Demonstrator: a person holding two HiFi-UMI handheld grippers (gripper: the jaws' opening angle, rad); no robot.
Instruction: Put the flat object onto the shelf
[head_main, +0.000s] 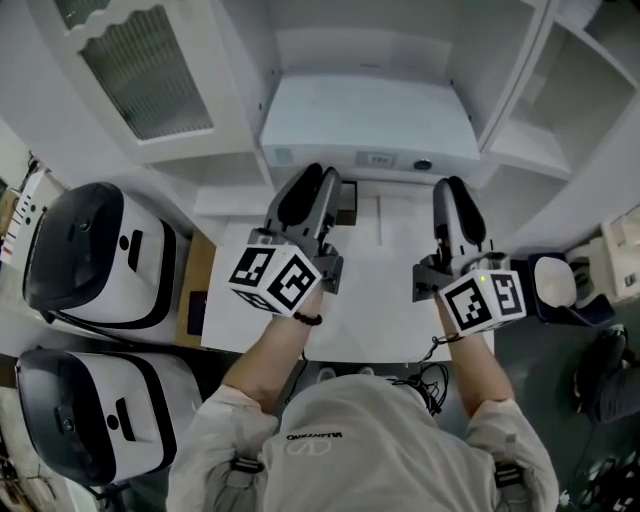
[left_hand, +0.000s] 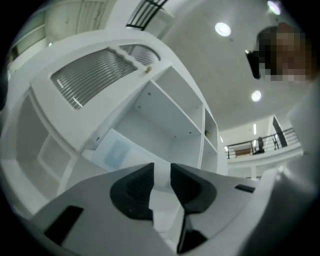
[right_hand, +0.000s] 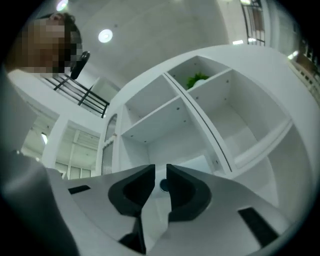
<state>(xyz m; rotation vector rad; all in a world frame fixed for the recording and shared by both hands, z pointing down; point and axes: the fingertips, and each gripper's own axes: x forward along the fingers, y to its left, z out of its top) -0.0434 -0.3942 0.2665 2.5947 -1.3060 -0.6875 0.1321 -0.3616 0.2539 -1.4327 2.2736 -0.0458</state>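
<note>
The flat object (head_main: 368, 122) is a wide white box with a dark round button on its front edge, lying at the back of the white surface (head_main: 380, 300) under the shelf unit. My left gripper (head_main: 317, 188) points at its front left and stands a little short of it. My right gripper (head_main: 456, 200) points at its front right. In the left gripper view the jaws (left_hand: 162, 175) stand a narrow gap apart with nothing between them, the box (left_hand: 116, 152) pale beyond. The right gripper (right_hand: 160, 177) shows the same narrow empty gap, the box's round button behind it.
Two white-and-black rounded machines (head_main: 95, 255) (head_main: 80, 415) stand at the left. A louvred cabinet door (head_main: 145, 70) hangs open at upper left. White shelf compartments (head_main: 560, 90) rise at the right, one holding a green plant (right_hand: 197, 80). A white cup-like thing (head_main: 555, 283) sits far right.
</note>
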